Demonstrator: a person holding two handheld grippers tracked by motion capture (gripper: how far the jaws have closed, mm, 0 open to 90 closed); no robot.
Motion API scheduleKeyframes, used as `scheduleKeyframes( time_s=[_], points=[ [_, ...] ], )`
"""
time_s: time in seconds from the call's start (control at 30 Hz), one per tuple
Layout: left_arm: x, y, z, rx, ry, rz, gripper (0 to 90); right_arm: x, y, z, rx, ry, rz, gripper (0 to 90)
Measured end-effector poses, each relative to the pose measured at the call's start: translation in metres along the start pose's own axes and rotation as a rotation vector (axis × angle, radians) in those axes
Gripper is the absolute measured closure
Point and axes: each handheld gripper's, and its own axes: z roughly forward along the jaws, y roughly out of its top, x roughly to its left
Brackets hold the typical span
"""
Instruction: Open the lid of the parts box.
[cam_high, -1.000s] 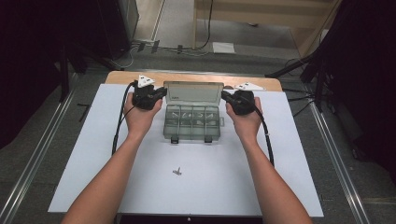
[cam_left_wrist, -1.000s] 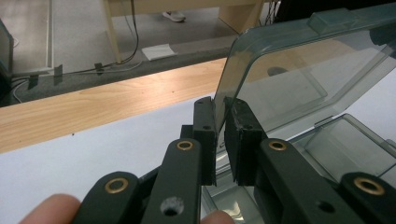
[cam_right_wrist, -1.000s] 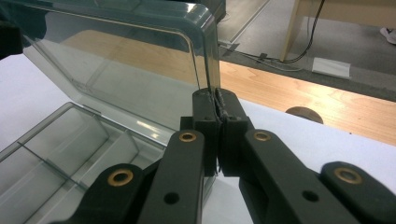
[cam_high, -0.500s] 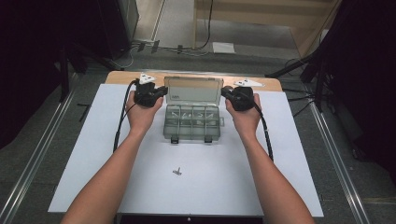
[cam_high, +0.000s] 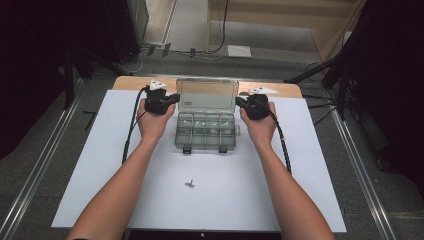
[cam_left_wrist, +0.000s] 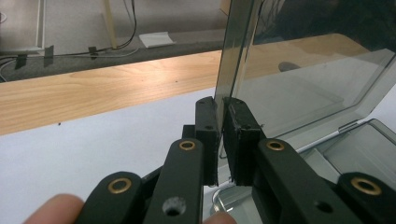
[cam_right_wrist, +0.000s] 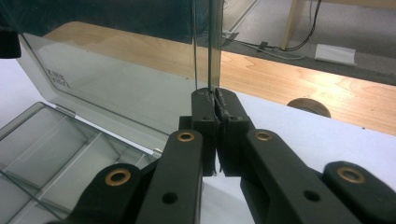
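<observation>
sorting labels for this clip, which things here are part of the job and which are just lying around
In the job:
- clear compartment box
- its raised lid, pinched at both side edges
- left claw, shut on the lid
- right claw, shut on the lid

Lying about:
- small metal part on the white sheet

the compartment box (cam_high: 205, 131) sits toward the back middle of the surface (cam_high: 100, 165), its lid (cam_high: 207, 95) standing up behind the tray. the left claw (cam_high: 172, 100) is at the lid's left edge, the right claw (cam_high: 239, 102) at its right edge. a small screw (cam_high: 190, 183) lies in front of the box, well apart.
</observation>
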Motion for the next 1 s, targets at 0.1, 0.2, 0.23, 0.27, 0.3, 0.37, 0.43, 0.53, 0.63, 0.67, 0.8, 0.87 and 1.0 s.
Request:
scheduleKeyframes(
  time_s=[0.1,0.2,0.23,0.27,0.3,0.37,0.43,0.53,0.63,0.67,0.8,0.87,1.0],
  points=[
    [0.001,-0.002,0.003,0.012,-0.001,-0.008,84.2,-0.001,-0.001,0.003,0.008,0.001,0.003,88.3],
    [0.003,-0.005,0.007,0.046,-0.005,0.004,84.1,-0.002,-0.004,0.006,0.024,0.001,0.007,88.2],
    [0.003,-0.007,0.008,0.056,-0.005,0.001,84.0,-0.002,-0.005,0.007,0.026,0.003,0.012,88.2],
    [0.004,-0.008,0.010,0.063,-0.007,0.007,84.1,-0.003,-0.005,0.008,0.027,0.003,0.013,88.2],
    [0.005,-0.009,0.011,0.071,-0.010,0.009,84.1,-0.003,-0.006,0.009,0.031,0.005,0.022,88.2],
    [0.006,-0.011,0.014,0.080,-0.007,0.000,84.1,-0.004,-0.006,0.011,0.034,0.001,0.013,88.1],
    [0.006,-0.012,0.017,0.086,-0.004,-0.005,84.0,-0.004,-0.008,0.013,0.047,0.004,0.019,88.1],
    [0.007,-0.014,0.020,0.081,-0.002,-0.024,84.0,-0.006,-0.011,0.017,0.060,0.006,0.019,87.6],
    [0.008,-0.016,0.023,0.097,-0.001,-0.028,84.0,-0.008,-0.013,0.021,0.062,0.012,0.031,87.2],
    [0.008,-0.017,0.024,0.096,-0.004,-0.033,84.0,-0.008,-0.013,0.022,0.066,0.012,0.035,87.2],
    [0.009,-0.019,0.027,0.109,-0.003,-0.040,83.7,-0.010,-0.016,0.026,0.074,0.015,0.044,87.2],
    [0.010,-0.020,0.028,0.110,-0.004,-0.047,83.2,-0.010,-0.016,0.027,0.076,0.013,0.045,87.2],
    [0.012,-0.021,0.030,0.126,-0.006,-0.063,82.6,-0.010,-0.017,0.029,0.083,0.010,0.054,87.2]
  ],
)
